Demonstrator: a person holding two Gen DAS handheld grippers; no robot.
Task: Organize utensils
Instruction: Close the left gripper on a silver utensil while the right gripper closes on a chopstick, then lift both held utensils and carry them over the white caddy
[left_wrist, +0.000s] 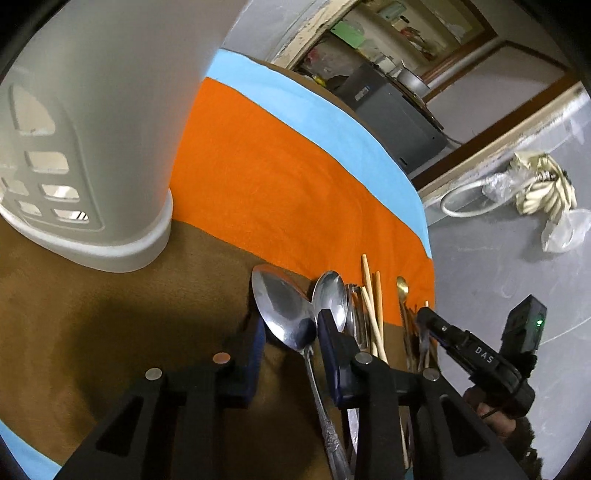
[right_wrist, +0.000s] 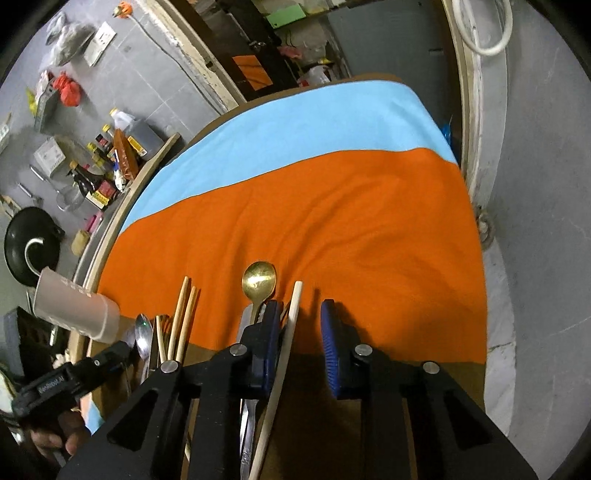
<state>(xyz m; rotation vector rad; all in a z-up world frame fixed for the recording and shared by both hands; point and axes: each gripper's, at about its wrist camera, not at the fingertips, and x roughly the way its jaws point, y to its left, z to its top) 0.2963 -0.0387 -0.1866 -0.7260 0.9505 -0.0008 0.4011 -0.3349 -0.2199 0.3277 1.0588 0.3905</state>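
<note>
In the left wrist view a large silver spoon (left_wrist: 284, 306) lies between the fingers of my open left gripper (left_wrist: 291, 332), bowl forward. Beside it lie a second silver spoon (left_wrist: 330, 295), wooden chopsticks (left_wrist: 371, 295) and a gold spoon (left_wrist: 402, 286). A white slotted utensil holder (left_wrist: 85, 147) stands close at the left. In the right wrist view my right gripper (right_wrist: 301, 325) is open; a pale chopstick (right_wrist: 291, 325) lies between its fingers, against the left pad. The gold spoon (right_wrist: 258, 278) and more chopsticks (right_wrist: 183, 317) lie to the left.
The table wears a cloth in brown (left_wrist: 110, 325), orange (right_wrist: 314, 229) and light blue (right_wrist: 295, 122) bands. The other hand-held gripper (left_wrist: 465, 350) shows at the right of the left view. Bottles (right_wrist: 110, 162) and a black pan (right_wrist: 31, 251) sit on the floor.
</note>
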